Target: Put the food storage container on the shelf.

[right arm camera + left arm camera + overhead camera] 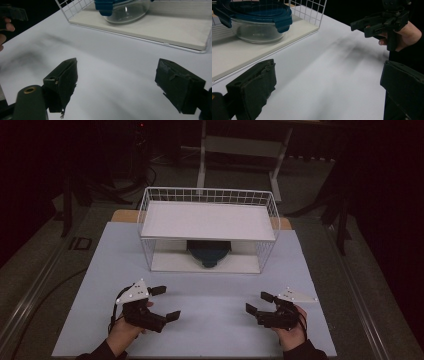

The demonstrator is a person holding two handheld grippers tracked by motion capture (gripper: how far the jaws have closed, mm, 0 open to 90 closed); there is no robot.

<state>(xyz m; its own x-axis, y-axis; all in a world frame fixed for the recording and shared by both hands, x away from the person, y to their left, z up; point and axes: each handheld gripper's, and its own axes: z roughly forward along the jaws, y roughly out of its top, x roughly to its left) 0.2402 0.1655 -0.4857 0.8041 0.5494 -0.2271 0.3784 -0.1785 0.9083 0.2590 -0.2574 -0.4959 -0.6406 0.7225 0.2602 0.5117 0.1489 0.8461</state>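
Left gripper jaws apart; glass container (blue clip lid) upright.

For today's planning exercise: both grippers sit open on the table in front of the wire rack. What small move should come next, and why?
Probably ease both grippers forward toward the glass container on the rack's lower shelf. The left gripper and right gripper are open, empty and well short of the rack, and the blue-lidded container is the nearest thing ahead of them.
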